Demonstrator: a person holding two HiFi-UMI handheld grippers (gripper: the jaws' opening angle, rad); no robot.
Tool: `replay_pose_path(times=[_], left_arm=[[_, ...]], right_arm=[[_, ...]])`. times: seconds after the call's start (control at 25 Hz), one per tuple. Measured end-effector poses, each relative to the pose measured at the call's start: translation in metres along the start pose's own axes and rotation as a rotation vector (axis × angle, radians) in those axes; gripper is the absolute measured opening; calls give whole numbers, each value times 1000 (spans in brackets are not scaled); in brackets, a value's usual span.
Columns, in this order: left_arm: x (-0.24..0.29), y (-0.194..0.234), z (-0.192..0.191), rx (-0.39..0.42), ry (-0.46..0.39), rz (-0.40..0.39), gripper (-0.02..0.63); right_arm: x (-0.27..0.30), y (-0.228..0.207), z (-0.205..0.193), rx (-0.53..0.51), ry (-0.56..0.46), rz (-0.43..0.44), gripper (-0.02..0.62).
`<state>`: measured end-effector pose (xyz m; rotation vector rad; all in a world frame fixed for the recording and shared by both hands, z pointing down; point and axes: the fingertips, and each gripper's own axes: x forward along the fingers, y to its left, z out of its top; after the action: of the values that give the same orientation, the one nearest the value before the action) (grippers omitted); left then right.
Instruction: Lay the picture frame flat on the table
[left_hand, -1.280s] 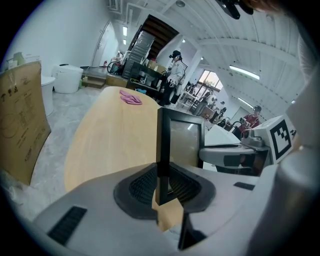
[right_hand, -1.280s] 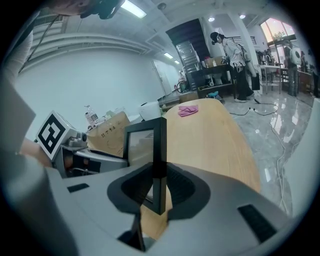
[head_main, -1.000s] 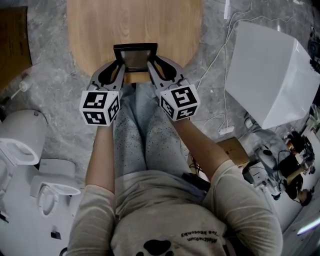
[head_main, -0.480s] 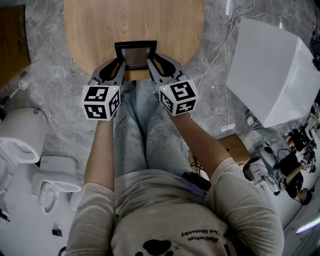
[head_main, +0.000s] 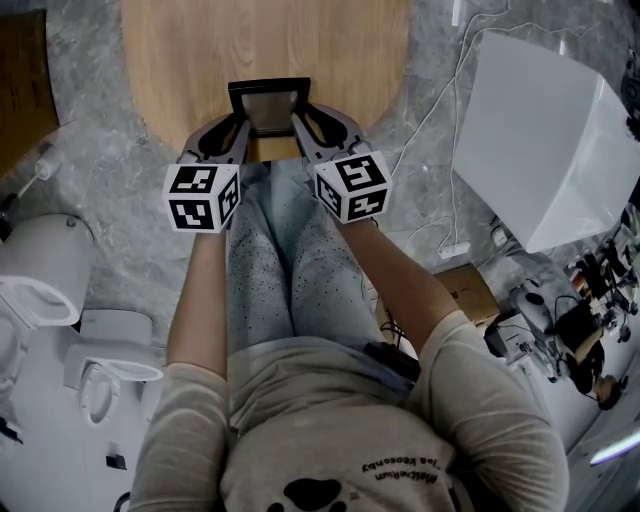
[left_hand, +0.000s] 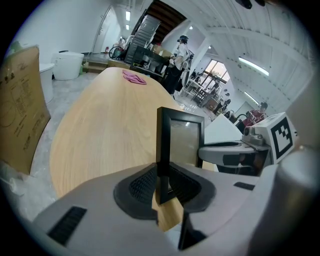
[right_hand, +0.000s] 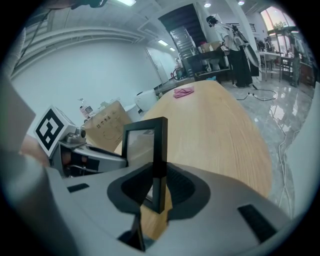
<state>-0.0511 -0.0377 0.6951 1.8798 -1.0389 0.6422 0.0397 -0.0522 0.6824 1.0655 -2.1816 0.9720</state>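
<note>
Both claws clenched on black picture frame (head_main: 269, 108): L gripper (head_main: 238, 128) grasps its 9 o'clock edge, R gripper (head_main: 300, 127) its 3 o'clock edge. Frame's at 6 o'clock rim of wooden table (head_main: 190, 60), standing up, not yet flat. Pink cloth (left_hand: 134, 77) at table's 12 o'clock end.
</note>
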Motion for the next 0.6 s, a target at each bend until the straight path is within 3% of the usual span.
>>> replay_pose_path(times=[0.6], left_arm=[[12,7,1,-46,30,-12,81]], right_arm=[[15,-12,-3,61,48,-14,90]])
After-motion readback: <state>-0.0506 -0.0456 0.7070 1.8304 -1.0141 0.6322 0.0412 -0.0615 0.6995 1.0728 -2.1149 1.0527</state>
